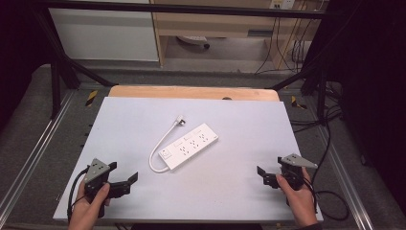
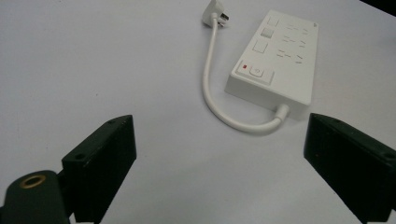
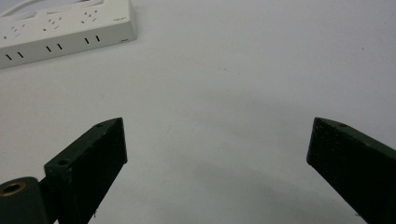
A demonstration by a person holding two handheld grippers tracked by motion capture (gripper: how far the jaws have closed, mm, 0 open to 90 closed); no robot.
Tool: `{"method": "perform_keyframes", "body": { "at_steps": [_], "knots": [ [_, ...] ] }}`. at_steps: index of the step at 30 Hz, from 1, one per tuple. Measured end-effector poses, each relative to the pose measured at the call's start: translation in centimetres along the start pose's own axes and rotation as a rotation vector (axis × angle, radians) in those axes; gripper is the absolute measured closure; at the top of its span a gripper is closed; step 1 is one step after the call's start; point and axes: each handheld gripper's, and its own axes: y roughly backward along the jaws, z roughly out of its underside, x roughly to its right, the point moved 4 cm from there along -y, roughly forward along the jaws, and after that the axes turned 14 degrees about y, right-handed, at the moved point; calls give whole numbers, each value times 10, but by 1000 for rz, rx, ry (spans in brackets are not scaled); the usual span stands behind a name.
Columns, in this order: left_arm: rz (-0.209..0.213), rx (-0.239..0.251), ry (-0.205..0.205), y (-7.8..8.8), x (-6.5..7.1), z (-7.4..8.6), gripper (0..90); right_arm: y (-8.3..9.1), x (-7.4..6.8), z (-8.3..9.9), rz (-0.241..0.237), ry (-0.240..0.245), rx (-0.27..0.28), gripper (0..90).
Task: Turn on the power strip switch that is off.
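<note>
A white power strip (image 1: 190,145) lies at an angle in the middle of the white table top (image 1: 239,124). Its short white cable (image 1: 160,146) loops off the near-left end and runs back to a plug (image 1: 180,120). In the left gripper view the power strip (image 2: 275,58) lies ahead and to the right, the cable (image 2: 210,88) curving toward the jaws. My left gripper (image 1: 125,178) is held near the front left of the table, open and empty. My right gripper (image 1: 262,175) sits at the front right, open and empty, with the power strip (image 3: 60,30) far off at upper left.
The table top rests on a wooden board (image 1: 191,92) inside a black metal frame (image 1: 182,8). Beyond it stand a wooden shelf unit (image 1: 215,28) and loose black cables (image 1: 325,129) on the grey floor at the right.
</note>
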Motion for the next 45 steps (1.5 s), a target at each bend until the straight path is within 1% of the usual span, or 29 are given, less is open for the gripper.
{"method": "perform_keyframes", "body": {
  "at_steps": [5, 8, 11, 13, 18, 25, 28, 40, 45],
  "knots": [
    [2, 8, 9, 1, 0, -1, 94, -1, -2, -2, -14, 4, 0, 59],
    [9, 6, 6, 1, 1, -1, 94, 0, -2, -2, -8, 11, 0, 62],
    [15, -2, -4, -1, 3, 0, 94, 1, -1, -3, -8, 7, 8, 63],
    [16, -3, -6, 0, 3, 0, 93, 2, -1, -4, -7, -1, 16, 63],
    [21, -5, -5, 0, 3, 0, 92, 3, -1, -7, -9, 6, 32, 57],
    [31, 1, -10, 0, 4, 0, 92, 3, -3, -8, -9, 8, 35, 44],
    [41, 9, -14, 1, 5, -1, 91, 4, -3, -10, -11, 16, 45, 43],
    [45, 1, -23, 0, 7, -1, 91, 5, -5, -12, -23, 32, 60, 43],
    [35, 4, -27, 0, 6, -1, 87, 8, -10, -18, -40, 37, 90, 44]
  ]
}}
